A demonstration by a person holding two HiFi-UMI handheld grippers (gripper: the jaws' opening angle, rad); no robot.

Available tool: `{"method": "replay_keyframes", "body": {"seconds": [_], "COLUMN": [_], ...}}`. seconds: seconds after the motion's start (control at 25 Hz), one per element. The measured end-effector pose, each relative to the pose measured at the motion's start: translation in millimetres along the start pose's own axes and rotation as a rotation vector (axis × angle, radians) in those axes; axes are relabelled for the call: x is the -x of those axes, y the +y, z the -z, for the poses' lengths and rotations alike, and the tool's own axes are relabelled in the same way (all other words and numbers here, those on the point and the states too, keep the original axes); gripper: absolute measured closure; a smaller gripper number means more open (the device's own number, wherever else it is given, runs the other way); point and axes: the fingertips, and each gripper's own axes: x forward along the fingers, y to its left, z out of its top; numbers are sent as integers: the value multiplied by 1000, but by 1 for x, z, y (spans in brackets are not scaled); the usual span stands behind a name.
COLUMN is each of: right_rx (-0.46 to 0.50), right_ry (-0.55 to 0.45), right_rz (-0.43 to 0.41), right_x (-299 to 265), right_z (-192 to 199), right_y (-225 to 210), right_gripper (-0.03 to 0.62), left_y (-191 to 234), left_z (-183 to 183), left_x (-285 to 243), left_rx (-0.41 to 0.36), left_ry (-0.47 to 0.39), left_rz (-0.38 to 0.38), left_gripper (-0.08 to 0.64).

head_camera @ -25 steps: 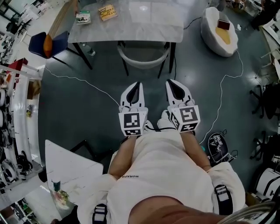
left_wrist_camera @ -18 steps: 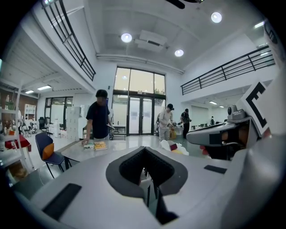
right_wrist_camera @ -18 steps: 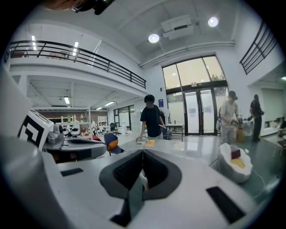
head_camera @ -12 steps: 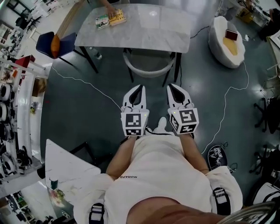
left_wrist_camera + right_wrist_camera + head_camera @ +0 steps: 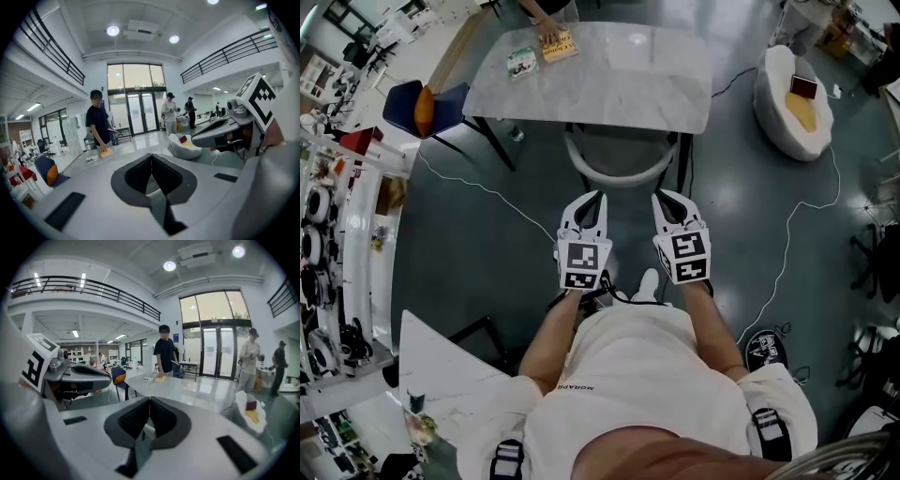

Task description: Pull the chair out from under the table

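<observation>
Grippers: left gripper [image 5: 596, 199] and right gripper [image 5: 664, 197] are held side by side in front of me and point at the table [image 5: 609, 80]. In the left gripper view the jaws [image 5: 151, 161] are closed pad to pad with nothing between them. The right gripper view shows the same, jaws [image 5: 149, 401] together and empty.

Chair [image 5: 614, 178]: it is tucked under the near edge of the table. The seat sits beneath the marble top and the curved white back projects toward me. Both grippers are short of the back and not touching it, with bare floor between.

Table top: a yellow book [image 5: 558, 45] lies at the far edge with a person's hand [image 5: 547, 35] resting on it. A second book [image 5: 522, 64] lies just beside it. I cannot read the print on either cover.

Writing: the lettering on my shirt [image 5: 575, 385] appears to read "MORAPR". Each gripper cube carries black-and-white square markers and no words.

Surroundings: a blue chair [image 5: 431, 105] with an orange cushion stands at the table's left corner. A white beanbag [image 5: 795, 103] stands well to the right. A white cable [image 5: 787, 234] runs across the floor.
</observation>
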Motion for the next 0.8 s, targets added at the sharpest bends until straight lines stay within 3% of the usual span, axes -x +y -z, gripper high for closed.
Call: {"method": "replay_keyframes", "body": {"seconds": [0.24,0.4,0.56,0.8], "right_rx": [52,107,179,395], "right_ry": [110,187,254,351], "right_rz": [-74,-122,-202,-282], "right_x": [-39,-66,-87,-121], "right_z": [30,54,77,110], "right_y": [-6,-9,-8,-7], "right_gripper": [577,517,502,433], "left_y": [9,13,12,15], "left_z": [27,56,86,131], "left_x": [-40,-63,-76,-101], "left_rx": [-57,-94,-130,-319], "left_ry": [86,158,240,343], "left_rz": [43,68,141,254], "left_gripper": [555,553,486,388]}}
